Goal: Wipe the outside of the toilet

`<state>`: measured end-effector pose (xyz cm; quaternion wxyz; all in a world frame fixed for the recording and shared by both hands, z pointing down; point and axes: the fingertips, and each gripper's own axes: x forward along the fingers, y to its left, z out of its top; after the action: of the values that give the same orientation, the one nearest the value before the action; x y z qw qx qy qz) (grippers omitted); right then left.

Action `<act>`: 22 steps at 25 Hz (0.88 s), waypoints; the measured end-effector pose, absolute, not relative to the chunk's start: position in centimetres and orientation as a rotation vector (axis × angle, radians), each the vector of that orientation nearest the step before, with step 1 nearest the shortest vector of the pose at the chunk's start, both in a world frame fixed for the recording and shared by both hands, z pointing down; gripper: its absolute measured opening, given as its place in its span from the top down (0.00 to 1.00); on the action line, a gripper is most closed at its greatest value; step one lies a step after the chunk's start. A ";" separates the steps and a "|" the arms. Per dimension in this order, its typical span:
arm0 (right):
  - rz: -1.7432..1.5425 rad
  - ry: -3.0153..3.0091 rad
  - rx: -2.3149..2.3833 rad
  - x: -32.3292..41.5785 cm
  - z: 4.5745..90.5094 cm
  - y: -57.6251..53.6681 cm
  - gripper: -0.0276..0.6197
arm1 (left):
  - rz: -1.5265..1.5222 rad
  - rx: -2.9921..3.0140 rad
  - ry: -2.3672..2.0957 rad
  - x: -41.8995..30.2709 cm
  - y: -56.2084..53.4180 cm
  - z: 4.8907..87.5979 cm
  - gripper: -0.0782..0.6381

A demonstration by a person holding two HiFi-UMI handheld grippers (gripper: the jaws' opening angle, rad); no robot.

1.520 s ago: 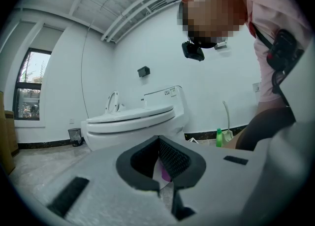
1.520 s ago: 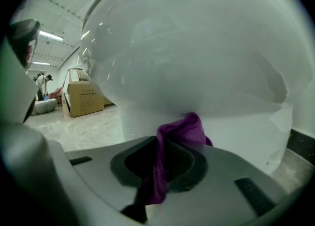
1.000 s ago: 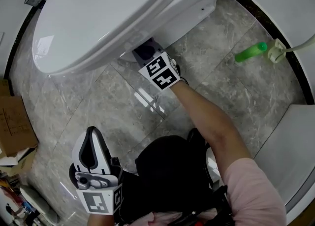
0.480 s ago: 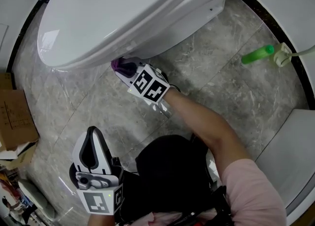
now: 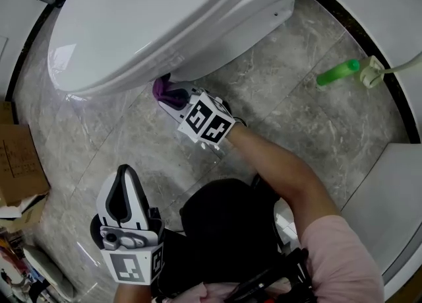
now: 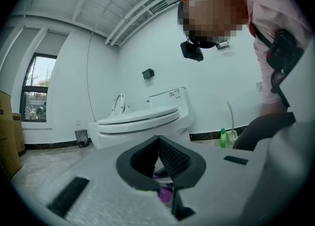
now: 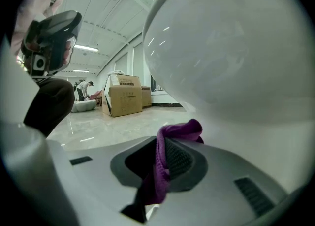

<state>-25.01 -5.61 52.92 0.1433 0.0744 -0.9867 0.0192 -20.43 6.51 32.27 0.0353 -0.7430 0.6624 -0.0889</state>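
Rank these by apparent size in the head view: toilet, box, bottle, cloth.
1. Toilet, by far the largest.
2. Box, though the frame edge cuts it.
3. Bottle and cloth look alike; the cloth is partly hidden, so unranked.

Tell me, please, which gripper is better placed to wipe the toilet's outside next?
Right: the right gripper is shut on the purple cloth, close under the toilet bowl. The left gripper is shut, empty and farther back.

No legible text anywhere. Marks on cardboard box (image 7: 123,101), toilet (image 6: 142,121) panel: perhaps lettering, too small to read.
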 end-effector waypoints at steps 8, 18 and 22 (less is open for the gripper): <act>0.068 -2.779 0.349 -19.6 54.4 -8.2 0.87 | -0.260 -2.350 1.974 -18.6 5.0 32.5 0.88; 0.081 -2.681 0.614 -9.7 56.1 -14.5 0.87 | -0.242 -2.448 1.888 -14.9 1.9 32.8 0.88; 0.110 -2.641 0.749 -5.4 57.2 -17.7 0.87 | -0.257 -2.468 1.857 -13.6 0.8 33.1 0.88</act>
<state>-5.43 -17.67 57.25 0.1958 0.2672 -0.9427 0.0393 -13.62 0.84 33.06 0.0211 -0.7962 0.5989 -0.0830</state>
